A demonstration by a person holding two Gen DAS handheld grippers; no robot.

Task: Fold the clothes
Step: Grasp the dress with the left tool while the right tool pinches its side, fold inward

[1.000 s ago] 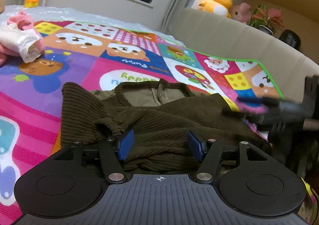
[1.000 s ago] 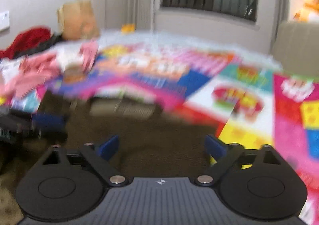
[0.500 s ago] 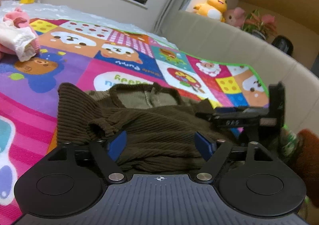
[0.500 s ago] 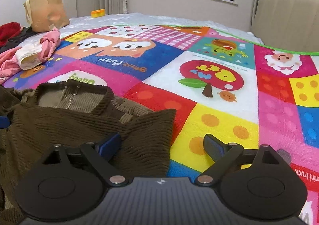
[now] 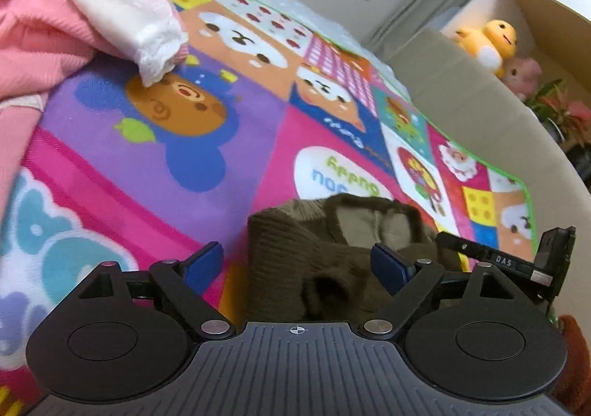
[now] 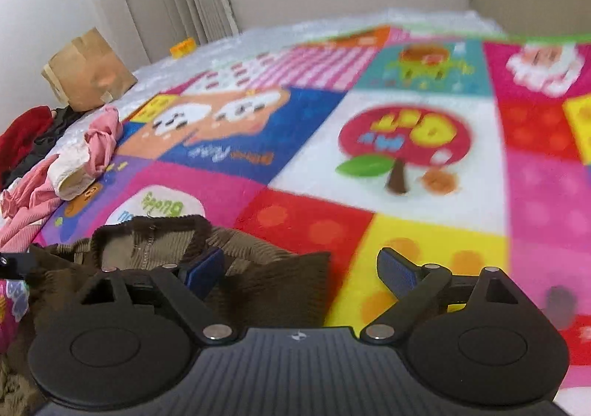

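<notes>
left gripper (image 5: 296,262) | black ribbed body | blue pads | silver screws

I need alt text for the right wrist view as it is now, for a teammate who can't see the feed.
The open right gripper hangs low over the edge of a brown corduroy garment lying crumpled on a bright cartoon play mat. Pink and white clothes are heaped at the far left, with a paper bag behind them below a barred window.
</notes>
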